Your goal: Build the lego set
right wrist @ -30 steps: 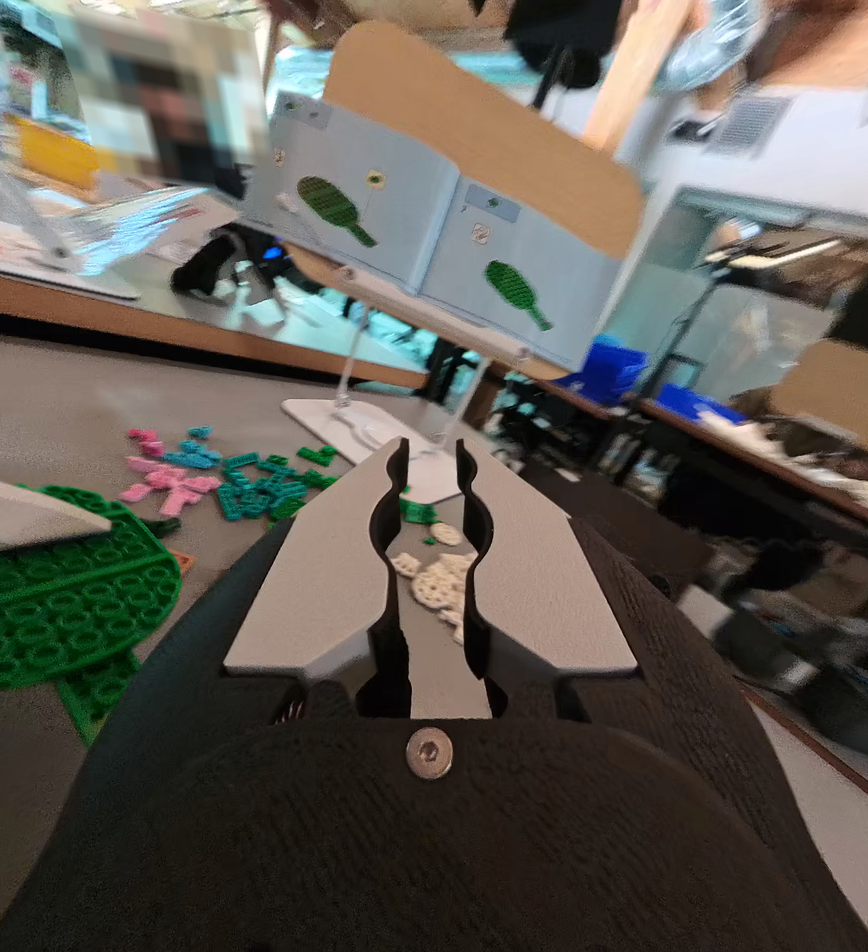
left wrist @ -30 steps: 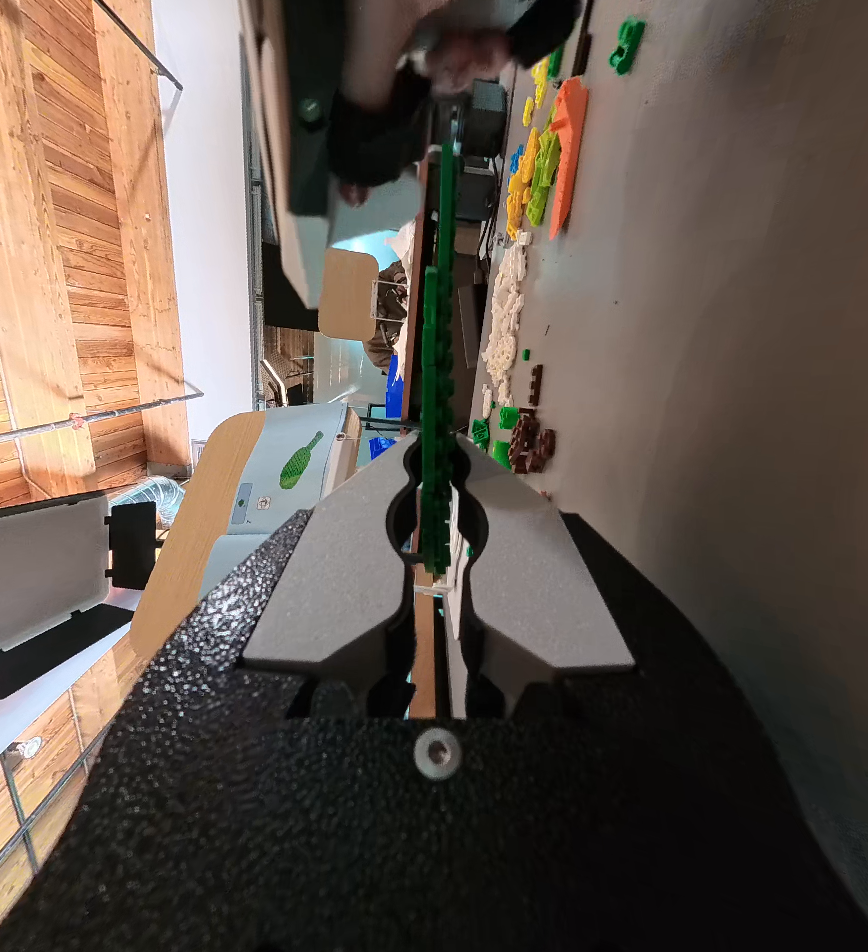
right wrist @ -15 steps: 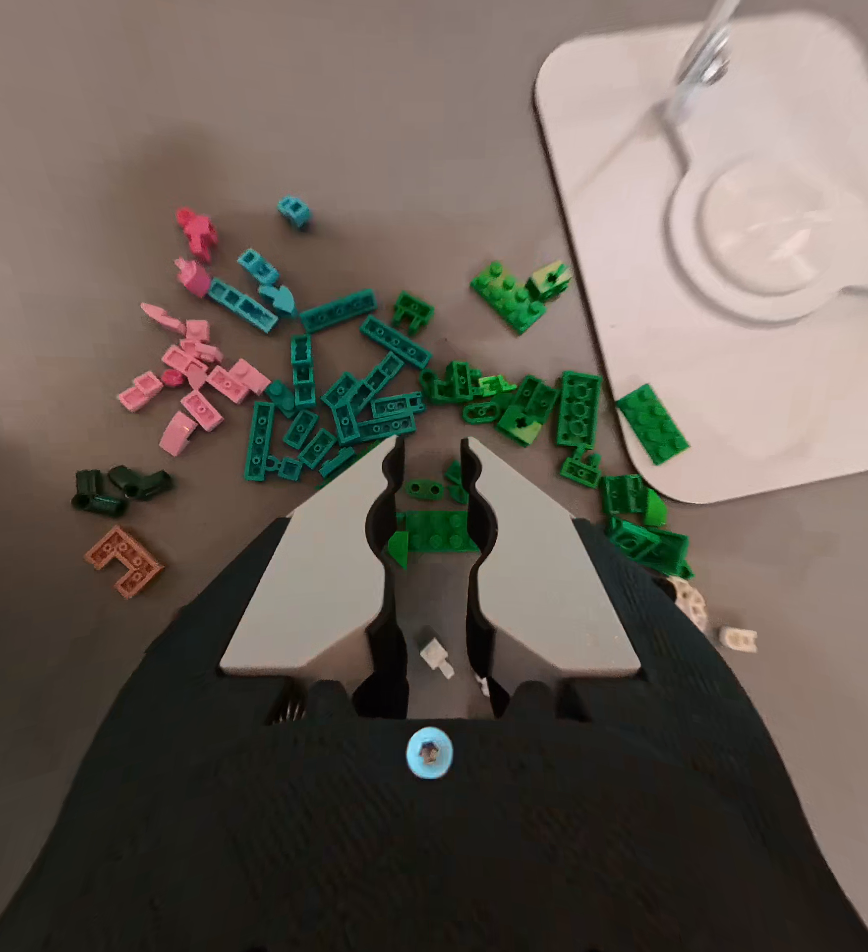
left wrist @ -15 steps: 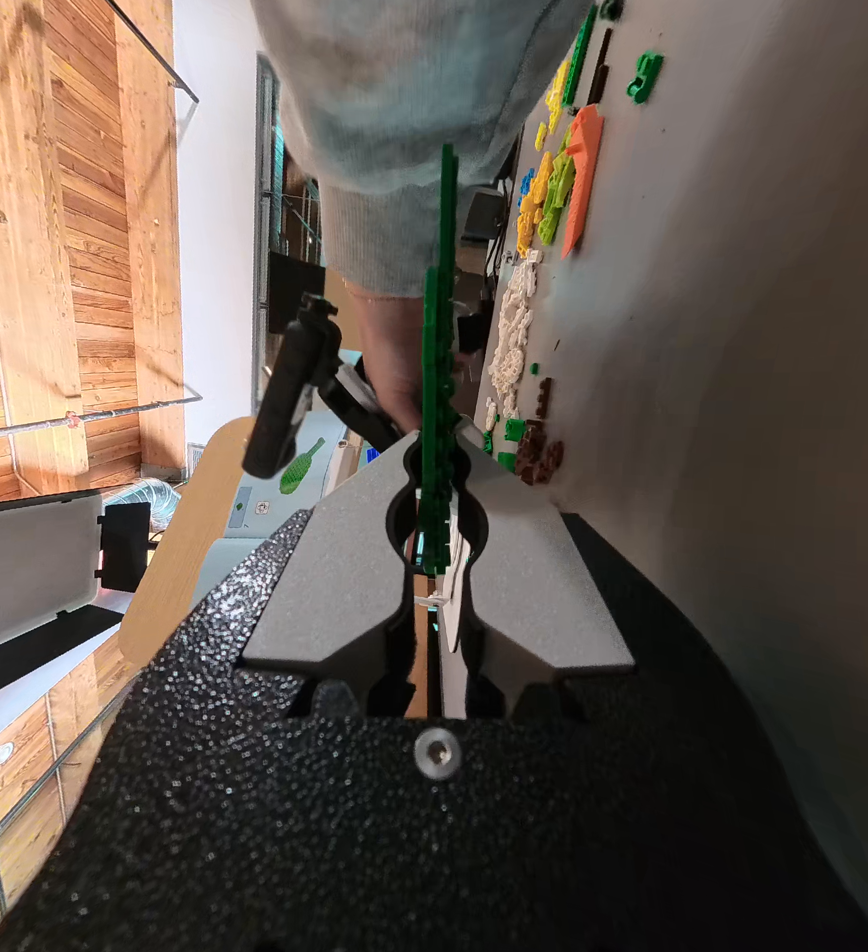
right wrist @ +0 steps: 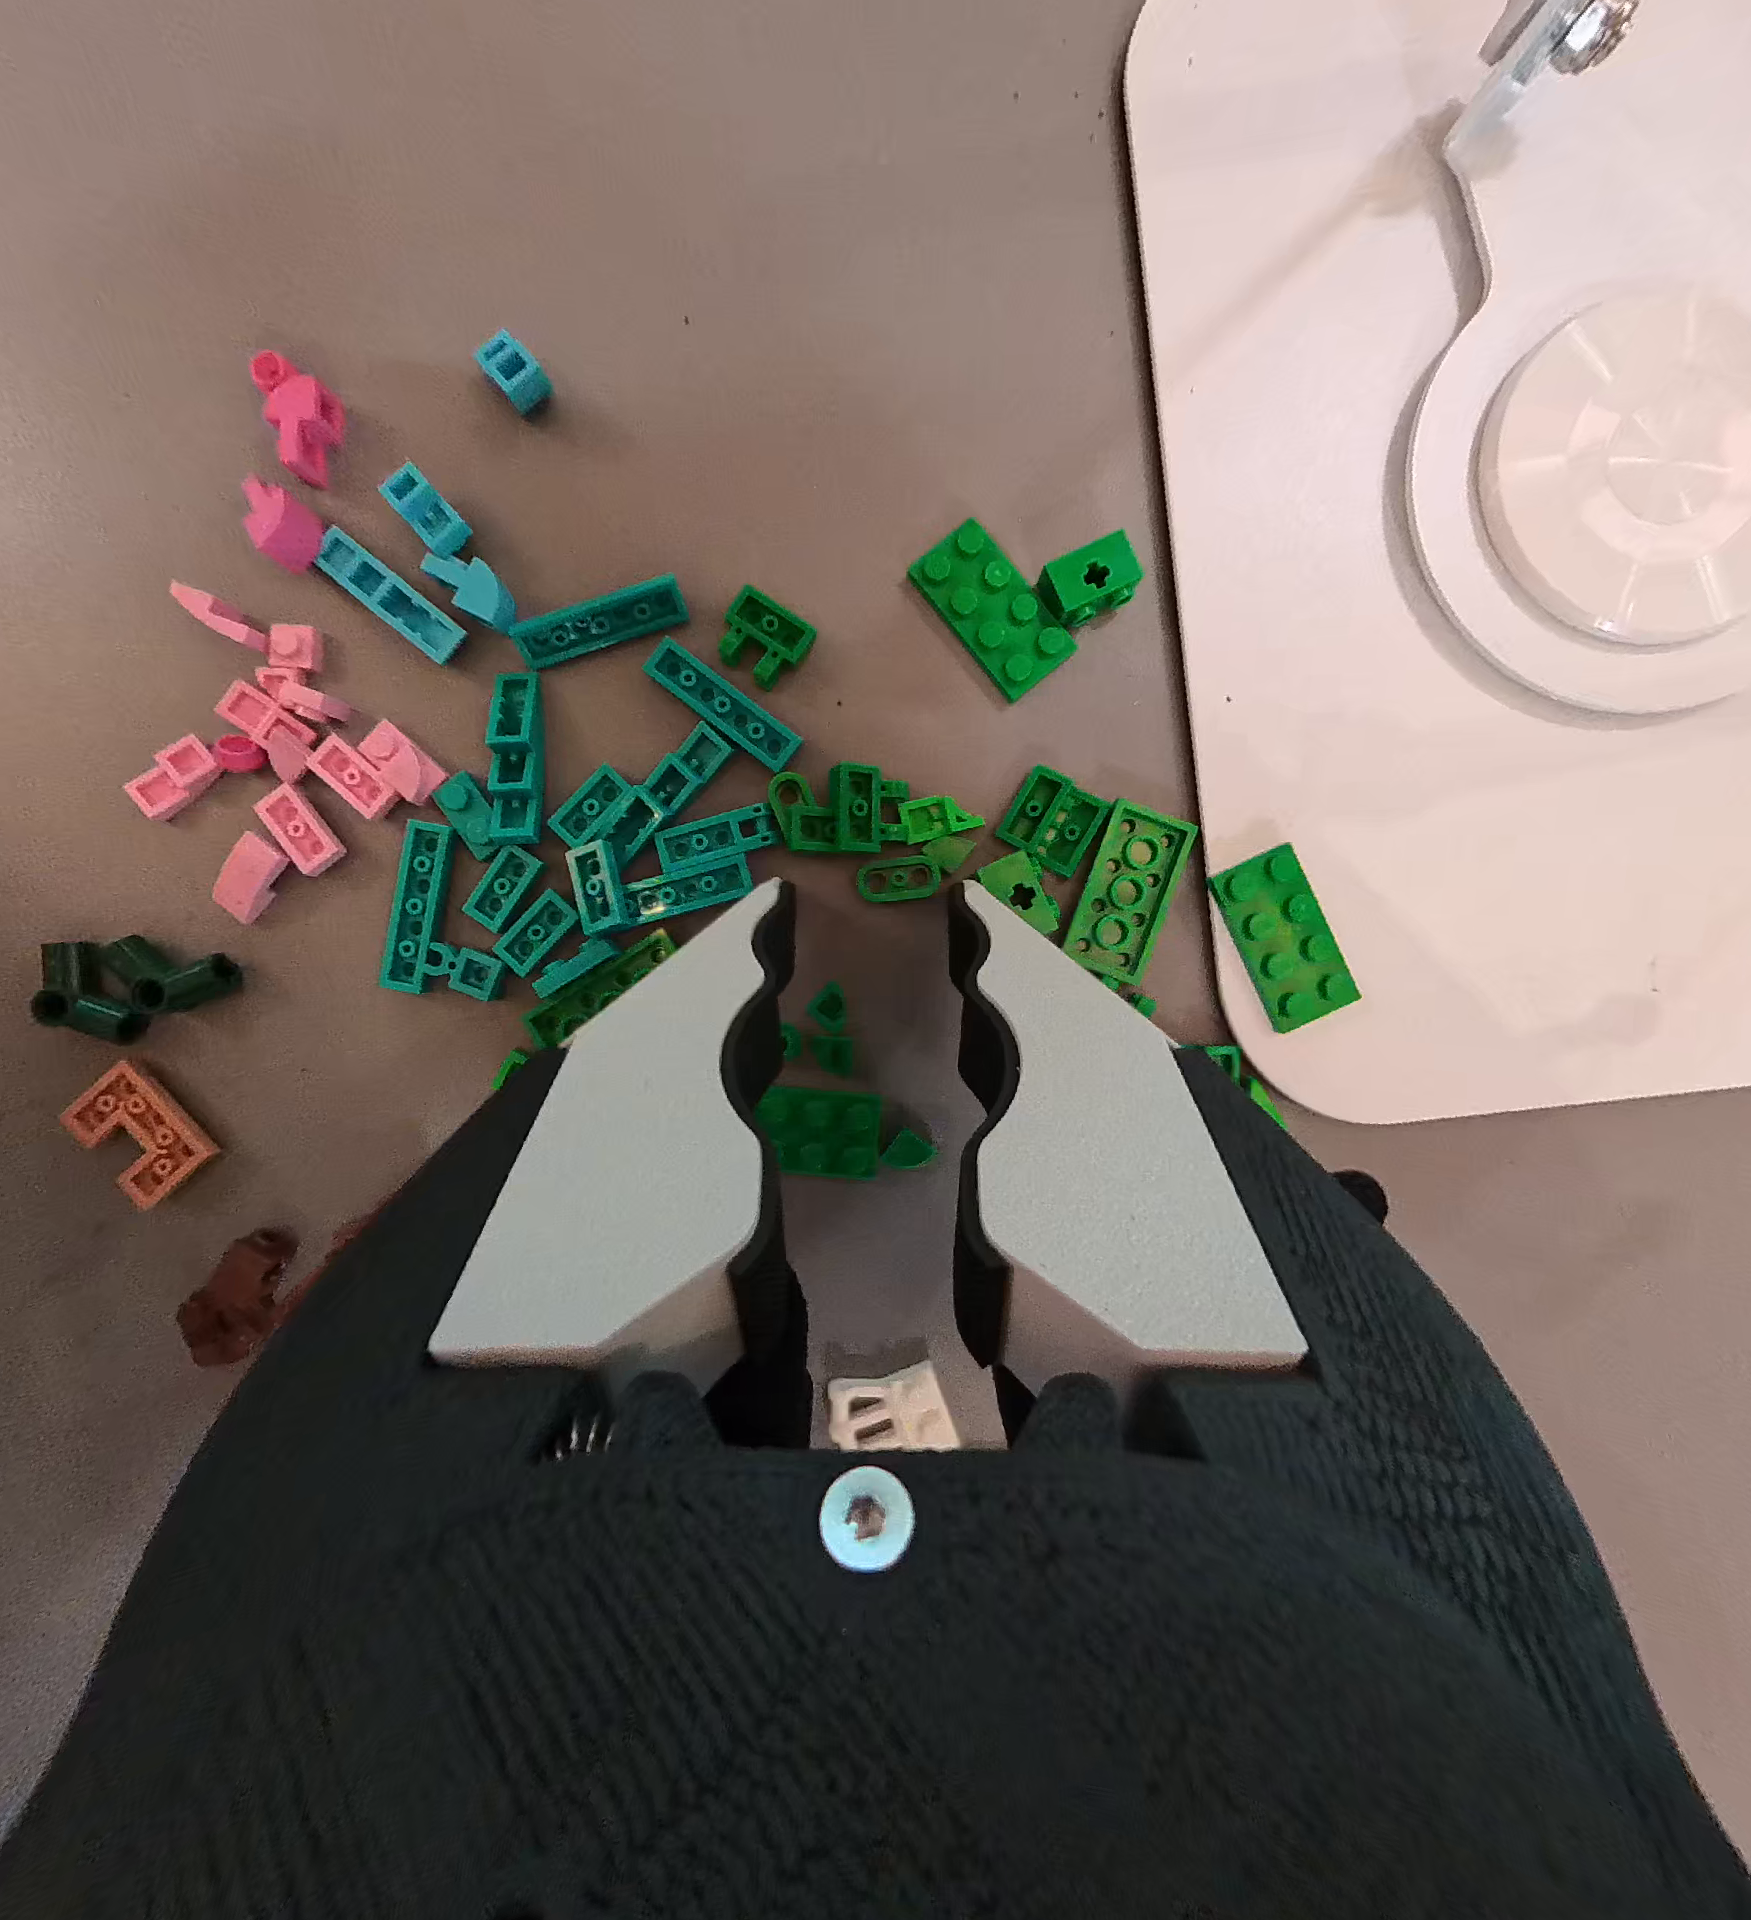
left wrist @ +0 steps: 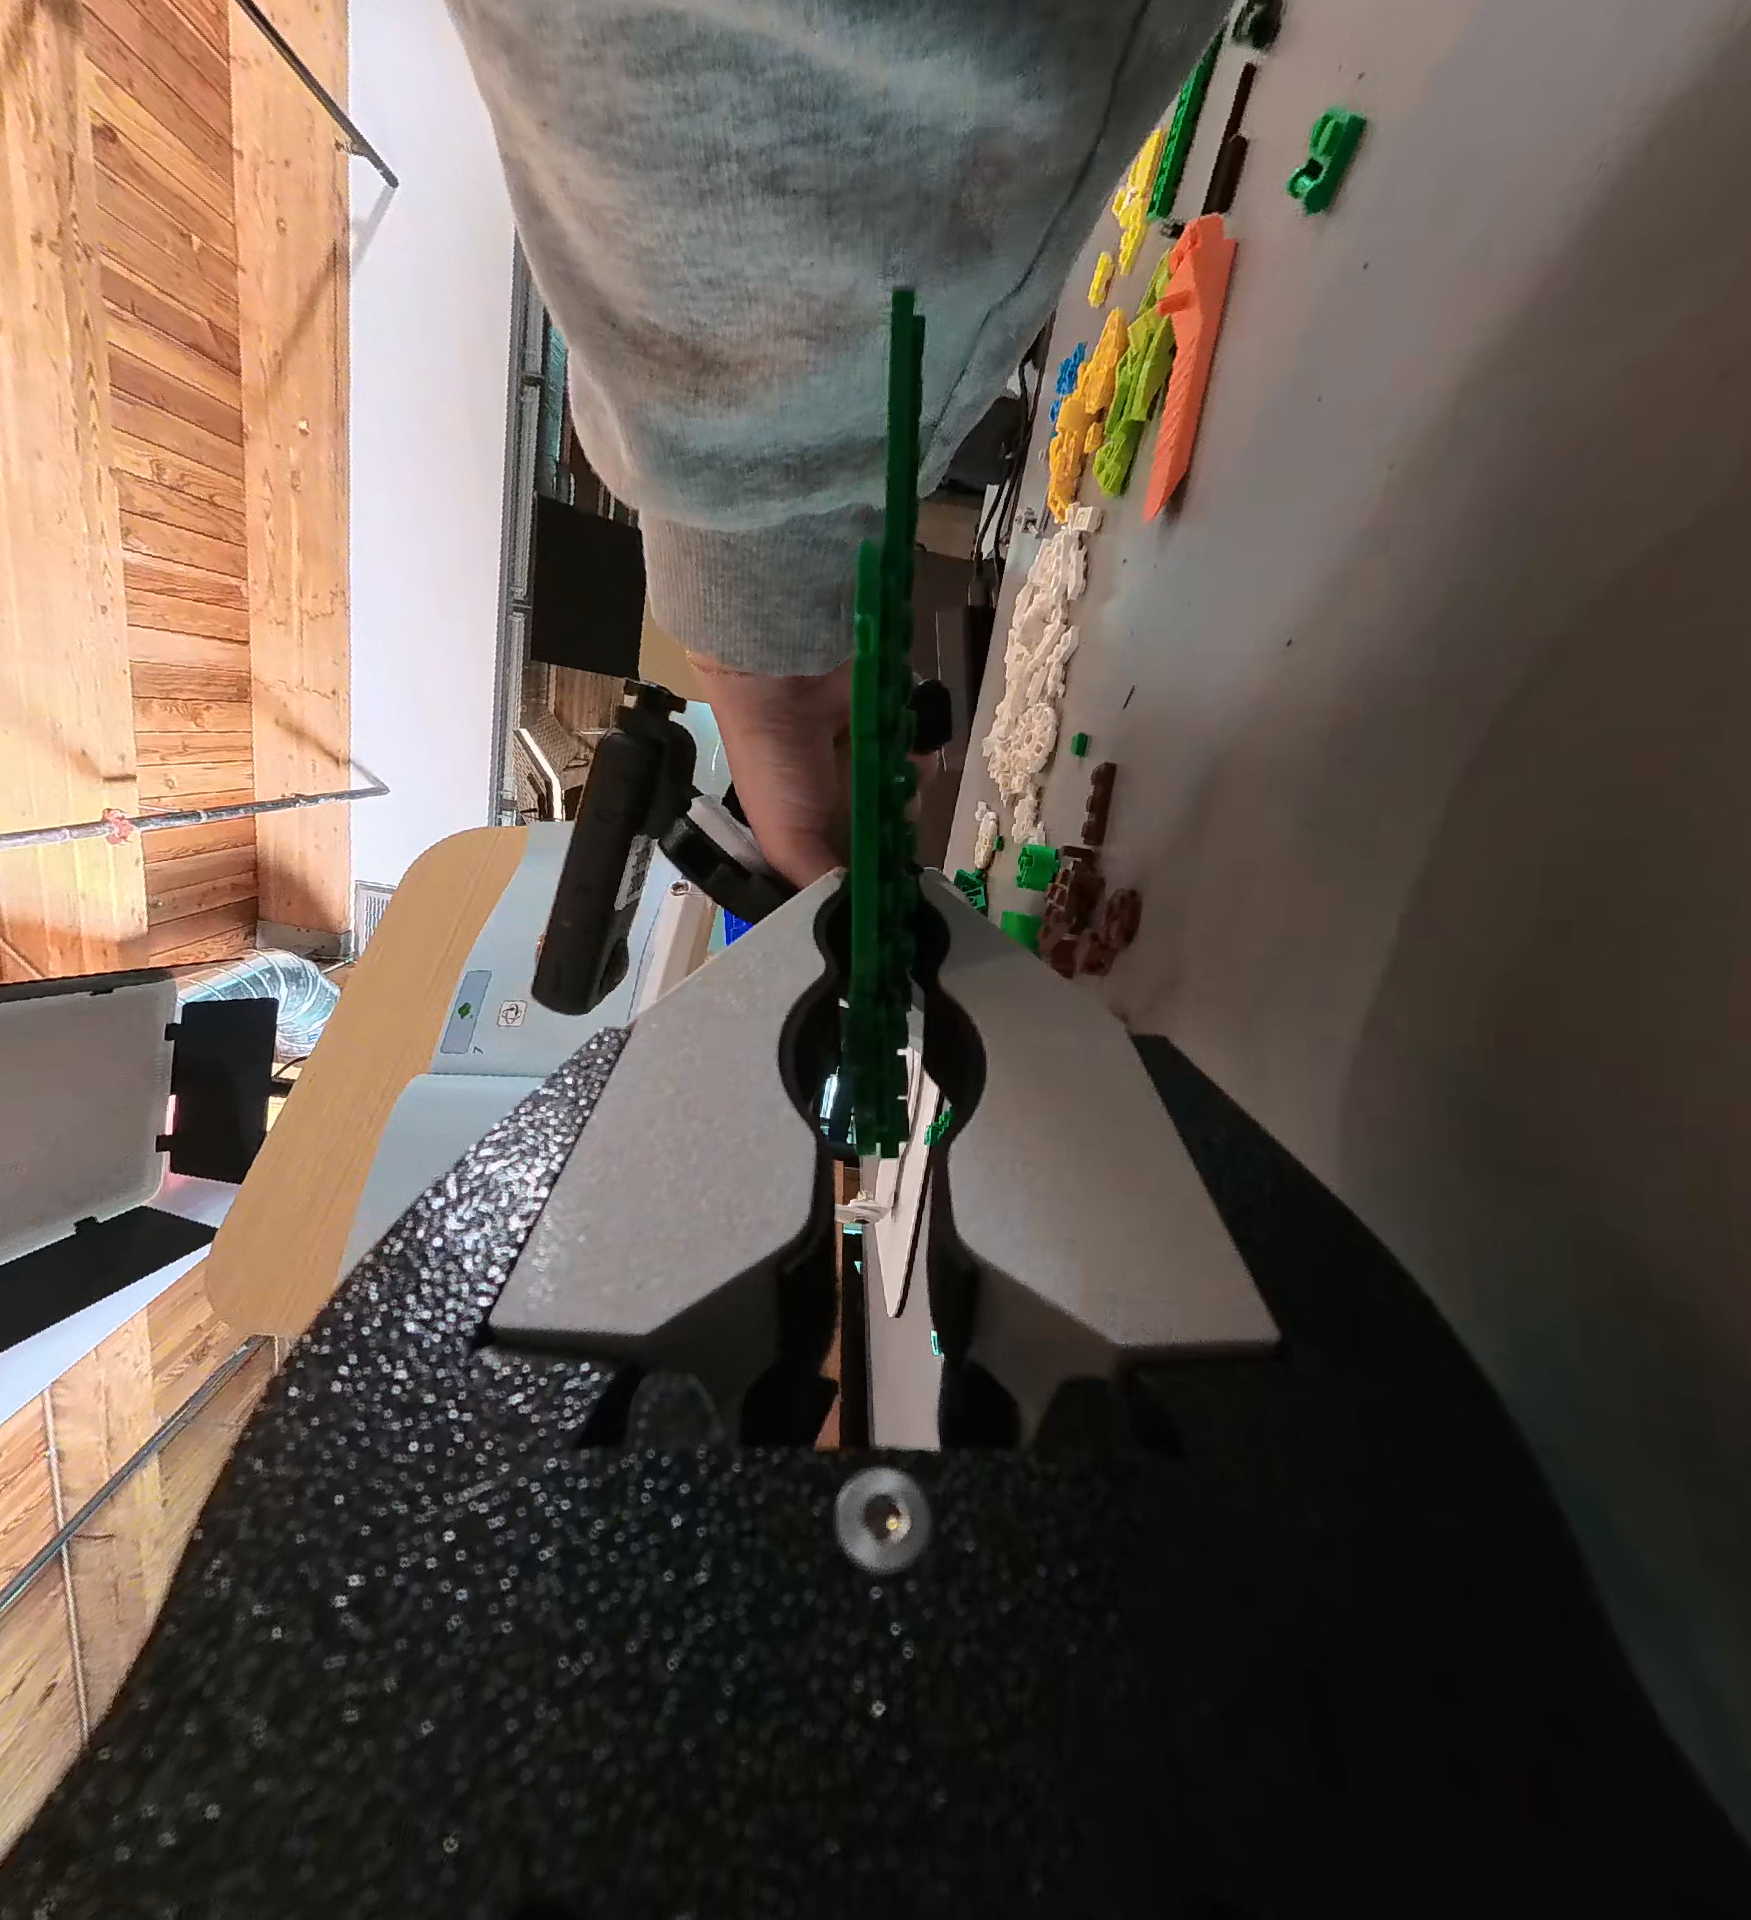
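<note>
We have the left hand-held gripper [left wrist: 876, 914] clamped on a green plate [left wrist: 886, 727], the right hand-held gripper [right wrist: 866, 904] apart, empty, above loose green bricks [right wrist: 1125, 883] on the tabletop [right wrist: 746, 260].

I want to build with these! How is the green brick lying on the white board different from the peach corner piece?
The green brick is a plain rectangle lying studs up, half on the white board. The peach corner piece is L-shaped, lies underside up, and sits alone on the grey table, far to the left. Both are small, flat building pieces, untouched by the open right hand-held gripper.
</note>
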`<state>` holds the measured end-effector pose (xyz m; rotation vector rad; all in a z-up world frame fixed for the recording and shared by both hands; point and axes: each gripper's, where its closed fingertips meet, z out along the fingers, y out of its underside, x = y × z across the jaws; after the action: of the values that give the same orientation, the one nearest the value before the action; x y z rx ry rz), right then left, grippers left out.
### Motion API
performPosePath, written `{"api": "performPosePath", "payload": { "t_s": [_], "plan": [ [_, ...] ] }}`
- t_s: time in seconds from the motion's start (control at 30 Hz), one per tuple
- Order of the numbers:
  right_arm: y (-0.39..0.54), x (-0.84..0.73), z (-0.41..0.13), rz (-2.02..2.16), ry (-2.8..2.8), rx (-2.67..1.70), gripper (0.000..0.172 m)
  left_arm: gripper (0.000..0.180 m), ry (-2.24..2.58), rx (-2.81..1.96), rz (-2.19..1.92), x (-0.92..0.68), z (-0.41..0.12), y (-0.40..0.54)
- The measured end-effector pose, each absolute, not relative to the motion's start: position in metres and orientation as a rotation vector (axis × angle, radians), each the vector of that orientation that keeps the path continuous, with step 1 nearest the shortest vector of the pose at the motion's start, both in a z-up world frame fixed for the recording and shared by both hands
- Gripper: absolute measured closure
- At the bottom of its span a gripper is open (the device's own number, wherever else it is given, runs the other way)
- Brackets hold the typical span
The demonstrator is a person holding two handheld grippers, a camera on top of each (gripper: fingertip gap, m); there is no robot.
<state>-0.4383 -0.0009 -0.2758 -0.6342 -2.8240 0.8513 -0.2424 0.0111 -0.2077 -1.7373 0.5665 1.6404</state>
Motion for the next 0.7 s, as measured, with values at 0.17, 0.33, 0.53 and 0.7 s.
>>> {"api": "performPosePath", "payload": {
  "t_s": [0.17,0.33,0.53,0.7],
  "plan": [
    [-0.0032,-0.4400,-0.2746,0.906,-2.851,-0.544,0.144,0.175,0.563,-1.741,1.630,-0.2427,-0.2081,0.0111],
    [-0.0053,-0.4407,-0.2760,0.910,-2.881,-0.449,0.148,0.175,0.580,-1.745,1.614,-0.2408,-0.2105,0.0126],
    [-0.0052,-0.4400,-0.2762,0.930,-2.881,-0.406,0.153,0.175,0.580,-1.749,1.612,-0.2411,-0.2110,0.0124],
    [-0.0040,-0.4394,-0.2763,0.930,-2.890,-0.388,0.154,0.175,0.587,-1.753,1.613,-0.2410,-0.2122,0.0128]
  ]
}}
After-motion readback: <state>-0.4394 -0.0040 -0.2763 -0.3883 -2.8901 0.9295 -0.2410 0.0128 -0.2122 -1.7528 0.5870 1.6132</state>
